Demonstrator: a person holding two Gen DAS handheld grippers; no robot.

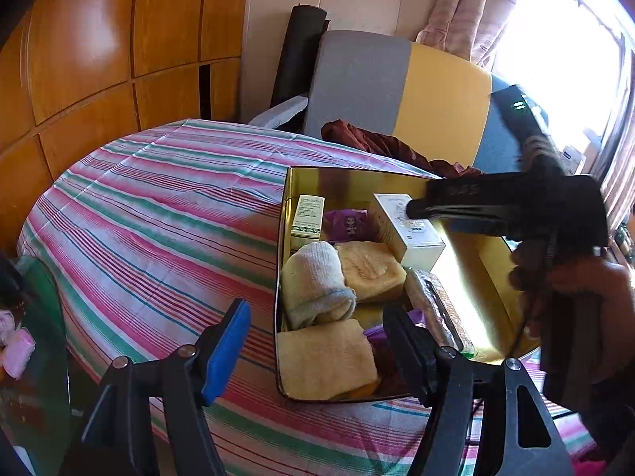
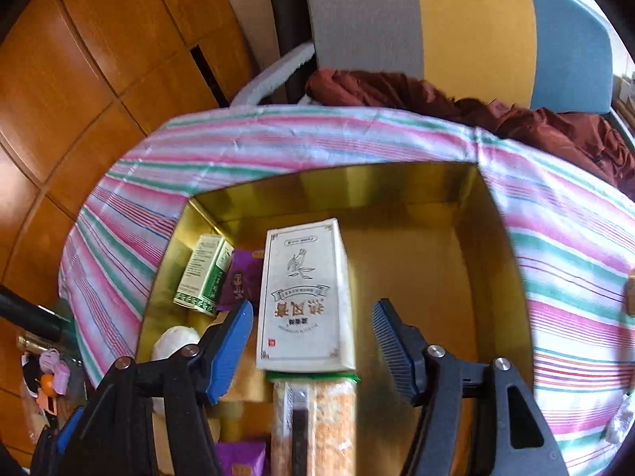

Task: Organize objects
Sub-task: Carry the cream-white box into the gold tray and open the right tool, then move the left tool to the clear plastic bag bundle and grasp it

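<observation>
A gold tin [image 1: 349, 182] [image 2: 357, 186] stands open on the striped tablecloth. Inside lie a white carton [image 1: 401, 230] [image 2: 305, 293], a green-and-white box [image 1: 307, 214] [image 2: 204, 273], a purple packet [image 1: 349, 224] [image 2: 240, 277], a rolled grey sock [image 1: 317, 281], yellow cloths [image 1: 325, 361] and a wrapped snack bar [image 1: 432, 305] [image 2: 313, 416]. My right gripper [image 2: 311, 317] [image 1: 414, 214] straddles the white carton, open, with a gap at each pad. My left gripper [image 1: 317, 353] hovers open over the tin's near left corner, holding nothing.
The round table [image 1: 158, 198] carries the pink, green and white cloth. Behind it stands a grey, yellow and blue chair [image 1: 397, 87] with dark red fabric [image 2: 476, 111] on its seat. Wooden panelling [image 1: 99, 39] runs along the left. Pink clips [image 1: 18, 351] lie low left.
</observation>
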